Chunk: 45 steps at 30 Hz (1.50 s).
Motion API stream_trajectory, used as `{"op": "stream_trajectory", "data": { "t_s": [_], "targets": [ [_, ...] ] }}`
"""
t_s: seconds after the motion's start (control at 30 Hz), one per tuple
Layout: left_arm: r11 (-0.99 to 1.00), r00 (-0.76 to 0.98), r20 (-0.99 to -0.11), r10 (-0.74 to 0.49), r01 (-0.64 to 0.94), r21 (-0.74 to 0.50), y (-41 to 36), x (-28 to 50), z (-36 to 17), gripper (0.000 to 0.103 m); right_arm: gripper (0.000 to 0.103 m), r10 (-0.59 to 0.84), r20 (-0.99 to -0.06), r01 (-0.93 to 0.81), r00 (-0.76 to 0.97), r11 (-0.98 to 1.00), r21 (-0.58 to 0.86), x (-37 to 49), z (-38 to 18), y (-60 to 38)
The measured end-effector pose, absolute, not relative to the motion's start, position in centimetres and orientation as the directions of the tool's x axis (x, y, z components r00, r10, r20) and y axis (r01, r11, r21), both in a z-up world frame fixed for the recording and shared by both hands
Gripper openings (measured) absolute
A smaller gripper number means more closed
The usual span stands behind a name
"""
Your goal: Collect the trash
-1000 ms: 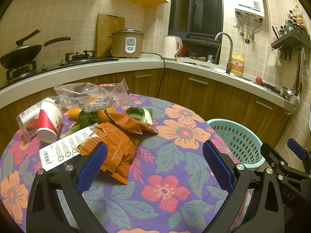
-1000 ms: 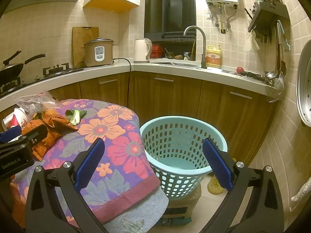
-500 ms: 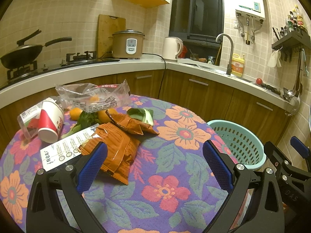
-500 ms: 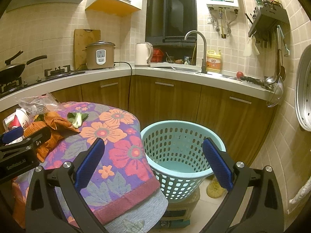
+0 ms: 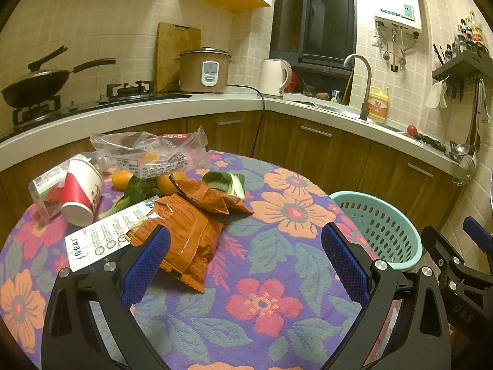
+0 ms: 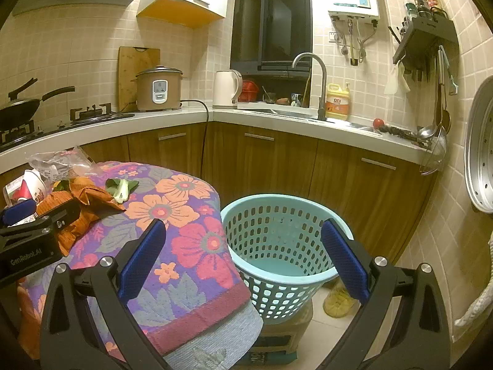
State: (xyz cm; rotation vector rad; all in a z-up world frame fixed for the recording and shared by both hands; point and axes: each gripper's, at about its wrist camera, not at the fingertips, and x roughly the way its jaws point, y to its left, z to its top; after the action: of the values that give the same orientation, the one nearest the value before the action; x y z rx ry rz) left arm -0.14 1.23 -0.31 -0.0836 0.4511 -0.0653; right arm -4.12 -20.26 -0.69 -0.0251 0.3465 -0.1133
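Left gripper [image 5: 245,257]: jaws spread wide, nothing between the blue pads, poised above the near part of the floral tablecloth [image 5: 277,277]. Its left finger [image 5: 144,265] sits in front of the near end of the orange snack bag [image 5: 185,237]; contact cannot be judged.

Right gripper [image 6: 243,254]: jaws spread wide, empty, held off the table's right edge, framing the turquoise laundry-style basket [image 6: 255,212]. The basket stands on a box on the floor just beside the table's right edge; its interior shows only the bare bottom.

Trash is clustered on the left half of the table:
- Orange snack bag, crumpled, lying flat toward the middle-left.
- Second torn orange wrapper [image 5: 212,195] touching the far end of the first.
- White printed paper slip [image 5: 104,237] lying flat, partly under the snack bag's left side.
- Red-and-white paper cup [image 5: 81,192] on its side near the left edge, mouth toward the camera.
- Clear plastic box [image 5: 41,191] just left of the cup, touching it.
- Clear printed plastic bag [image 5: 148,154] at the far left edge, puffed up over the rest.
- Bok choy leaf [image 5: 229,182] behind the torn wrapper; darker greens [image 5: 138,189] and two orange fruits [image 5: 121,178] under the clear bag.

From the right wrist view, the left gripper's body [image 6: 30,240] sits over the table's left side.
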Motion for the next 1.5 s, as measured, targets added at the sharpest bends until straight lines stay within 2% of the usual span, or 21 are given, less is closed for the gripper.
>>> {"op": "stream_trajectory", "data": {
  "t_s": [0.37, 0.63, 0.73, 0.93, 1.13, 1.5],
  "targets": [
    [0.994, 0.909, -0.415, -0.033, -0.013, -0.109, 2.9, -2.1, 0.4, 0.093, 0.095, -0.088, -0.357, 0.079, 0.93, 0.996, -0.042, -3.9, 0.1, -18.9],
    [0.98, 0.887, -0.462, 0.0, -0.091, -0.175, 10.2, -4.3, 1.4, 0.091, 0.095, 0.031, -0.366, -0.066, 0.93, 0.994, -0.082, -3.5, 0.8, -14.7],
    [0.982, 0.869, -0.494, 0.024, -0.112, -0.149, 13.1, -4.2, 1.7, 0.088, 0.095, 0.081, -0.377, -0.125, 0.922, 0.988, -0.093, -3.0, 1.3, -13.0],
    [0.99, 0.808, -0.581, -0.096, 0.015, -0.143, 17.8, -2.1, 1.5, 0.084, 0.095, 0.207, -0.447, -0.256, 0.87, 0.965, -0.052, -1.4, 1.5, -9.8],
    [0.964, 0.713, -0.652, -0.259, 0.144, -0.225, 20.1, 1.6, -0.4, 0.08, 0.094, 0.274, -0.526, -0.33, 0.805, 0.944, -0.013, 0.2, 0.3, -6.8],
    [0.925, 0.589, -0.72, -0.367, 0.309, -0.218, 19.4, 6.1, -2.9, 0.082, 0.093, 0.334, -0.671, -0.436, 0.662, 0.9, 0.017, 3.1, -2.5, -3.2]
  ]
}}
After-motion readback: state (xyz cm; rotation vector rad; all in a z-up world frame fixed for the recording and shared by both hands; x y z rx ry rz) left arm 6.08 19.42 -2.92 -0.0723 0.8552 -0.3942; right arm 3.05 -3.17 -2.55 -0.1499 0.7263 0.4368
